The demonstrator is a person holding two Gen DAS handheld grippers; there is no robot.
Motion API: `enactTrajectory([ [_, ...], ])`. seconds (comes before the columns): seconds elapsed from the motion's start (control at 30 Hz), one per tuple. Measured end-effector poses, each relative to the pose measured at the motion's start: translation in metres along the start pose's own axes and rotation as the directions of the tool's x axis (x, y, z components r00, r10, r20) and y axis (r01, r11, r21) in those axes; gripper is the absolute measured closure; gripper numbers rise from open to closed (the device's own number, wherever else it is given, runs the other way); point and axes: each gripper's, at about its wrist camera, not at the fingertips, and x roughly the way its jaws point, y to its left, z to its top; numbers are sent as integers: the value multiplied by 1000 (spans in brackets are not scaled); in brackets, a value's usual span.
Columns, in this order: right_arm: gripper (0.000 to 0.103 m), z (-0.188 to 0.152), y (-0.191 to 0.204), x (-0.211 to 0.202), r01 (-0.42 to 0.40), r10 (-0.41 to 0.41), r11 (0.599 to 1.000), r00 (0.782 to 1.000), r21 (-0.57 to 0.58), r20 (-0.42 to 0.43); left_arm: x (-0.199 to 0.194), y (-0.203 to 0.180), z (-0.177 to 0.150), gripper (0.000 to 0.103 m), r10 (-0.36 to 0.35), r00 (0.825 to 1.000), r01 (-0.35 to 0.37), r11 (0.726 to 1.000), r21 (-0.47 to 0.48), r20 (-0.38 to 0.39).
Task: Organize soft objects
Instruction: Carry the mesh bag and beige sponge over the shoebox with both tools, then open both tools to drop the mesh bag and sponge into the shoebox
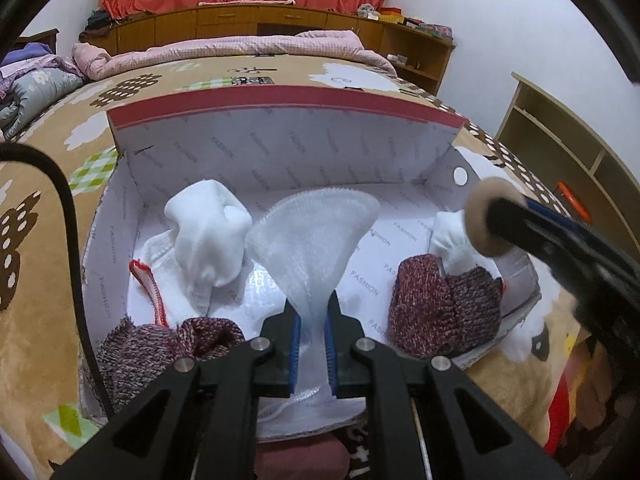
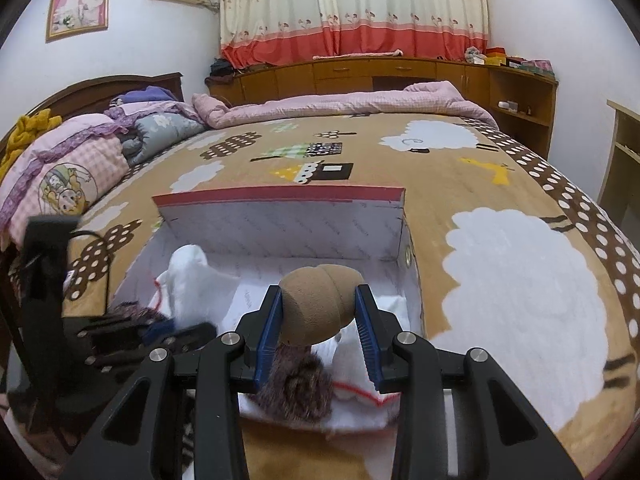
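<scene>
An open white cardboard box [image 1: 288,152] with a red rim lies on the bed. My left gripper [image 1: 312,344] is shut on a thin white cloth pad [image 1: 316,236], which fans out above the box floor. My right gripper [image 2: 320,336] is shut on a tan makeup sponge [image 2: 320,304], held over the box's right end; the sponge [image 1: 486,216] also shows at the right of the left wrist view. White gloves [image 1: 208,232], a second white glove [image 1: 450,246] and maroon knitted pieces [image 1: 444,304] lie inside the box.
The box [image 2: 280,220] rests on a tan patterned bedspread [image 2: 500,280]. Folded quilts [image 2: 68,160] pile at the bed's left, a pink quilt [image 2: 340,104] along the far edge. Wooden cabinets [image 2: 400,72] line the far wall. A shelf unit [image 1: 560,140] stands right of the bed.
</scene>
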Motion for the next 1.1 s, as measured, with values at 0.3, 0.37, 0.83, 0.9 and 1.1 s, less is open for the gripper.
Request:
enactTrajectory([
  [0.3, 66, 9, -14, 34, 28, -26, 999, 999, 29, -45, -1, -3, -6, 93, -2, 1000, 1, 1000, 12, 6],
  [0.37, 66, 9, -14, 40, 29, -28, 999, 998, 24, -54, 0, -3, -7, 92, 0, 1000, 0, 1000, 12, 3],
  [0.83, 65, 3, -14, 63, 48, -48, 999, 994, 0, -97, 4, -3, -8, 86, 11, 1000, -11, 1000, 6, 0],
  [0.9, 65, 3, -14, 63, 49, -49, 999, 994, -5, -97, 4, -3, -8, 86, 11, 1000, -11, 1000, 6, 0],
  [1.1, 64, 3, -15, 64, 45, -44, 999, 994, 5, -98, 4, -3, -8, 79, 18, 1000, -18, 1000, 3, -1],
])
